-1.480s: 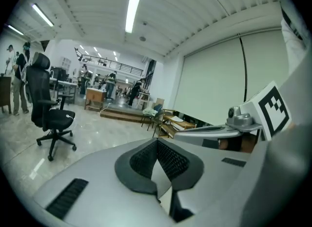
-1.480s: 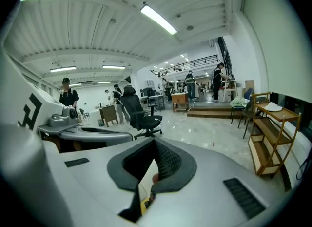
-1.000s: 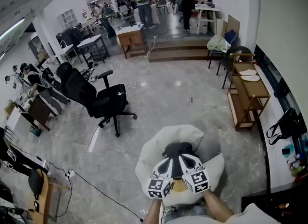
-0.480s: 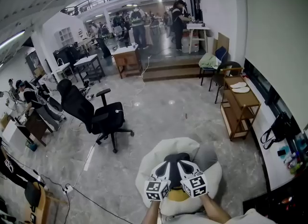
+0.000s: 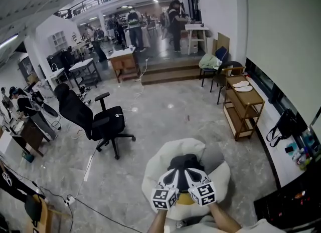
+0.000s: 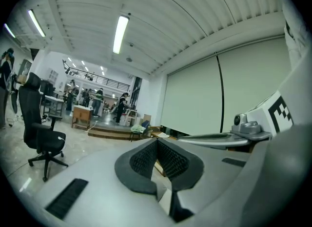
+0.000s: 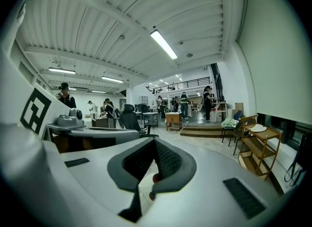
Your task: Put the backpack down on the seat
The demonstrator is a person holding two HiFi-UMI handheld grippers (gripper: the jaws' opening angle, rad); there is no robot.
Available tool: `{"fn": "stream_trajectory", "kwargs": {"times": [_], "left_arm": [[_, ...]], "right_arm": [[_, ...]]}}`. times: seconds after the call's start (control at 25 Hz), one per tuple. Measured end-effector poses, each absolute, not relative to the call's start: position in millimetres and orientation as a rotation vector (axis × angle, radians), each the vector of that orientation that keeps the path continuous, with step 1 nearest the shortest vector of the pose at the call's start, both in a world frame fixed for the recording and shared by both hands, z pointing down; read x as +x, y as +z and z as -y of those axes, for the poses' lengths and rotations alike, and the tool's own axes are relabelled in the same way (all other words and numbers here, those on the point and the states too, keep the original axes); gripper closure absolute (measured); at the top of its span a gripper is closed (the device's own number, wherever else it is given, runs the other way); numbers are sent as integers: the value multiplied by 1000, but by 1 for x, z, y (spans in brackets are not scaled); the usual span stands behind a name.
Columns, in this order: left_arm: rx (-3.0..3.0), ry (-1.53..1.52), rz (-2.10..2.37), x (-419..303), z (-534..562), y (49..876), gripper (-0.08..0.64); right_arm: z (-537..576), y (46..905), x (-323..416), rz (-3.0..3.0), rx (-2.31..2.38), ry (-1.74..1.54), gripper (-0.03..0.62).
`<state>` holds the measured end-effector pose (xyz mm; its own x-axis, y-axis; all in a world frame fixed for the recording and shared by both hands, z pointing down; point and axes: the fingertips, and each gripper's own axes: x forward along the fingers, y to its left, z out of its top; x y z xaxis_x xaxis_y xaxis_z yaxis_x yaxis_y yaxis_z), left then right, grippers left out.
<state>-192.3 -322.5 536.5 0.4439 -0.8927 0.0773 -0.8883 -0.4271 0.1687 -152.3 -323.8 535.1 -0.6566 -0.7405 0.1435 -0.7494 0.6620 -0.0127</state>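
The seat, a white beanbag (image 5: pixel 163 163), lies on the floor just in front of the person. Over it my left gripper (image 5: pixel 175 170) and right gripper (image 5: pixel 191 170) are held side by side, pointing away from the person. In the left gripper view the dark ribbed jaws of the left gripper (image 6: pixel 157 142) meet at the tips with nothing between them. The right gripper (image 7: pixel 153 141) looks the same in the right gripper view, jaws together and empty. I cannot pick out a backpack for certain; a yellowish patch (image 5: pixel 185 201) shows low between the two grippers.
A black office chair (image 5: pixel 95 122) stands to the left of the beanbag. A wooden shelf trolley (image 5: pixel 243 109) is at the right, with a black bag (image 5: pixel 285 125) on the counter beyond it. A cable (image 5: pixel 108 212) runs across the floor. Several people stand at desks far back.
Both grippers stay shut and side by side. The head view has shifted: the beanbag, chair and trolley sit lower and further left in the picture, and more of the balcony shows.
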Motion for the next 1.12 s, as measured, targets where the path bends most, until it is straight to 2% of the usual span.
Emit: {"fn": "stream_trajectory", "kwargs": {"times": [0.28,1.12], "left_arm": [[2512,-25,1567,-181,294,532,529],[2516,-17,1545,-75,130,549,529]], "right_arm": [[297,527,-144,2764,1233,110,565],[128,552,-53,2768,1187,145,566]]}}
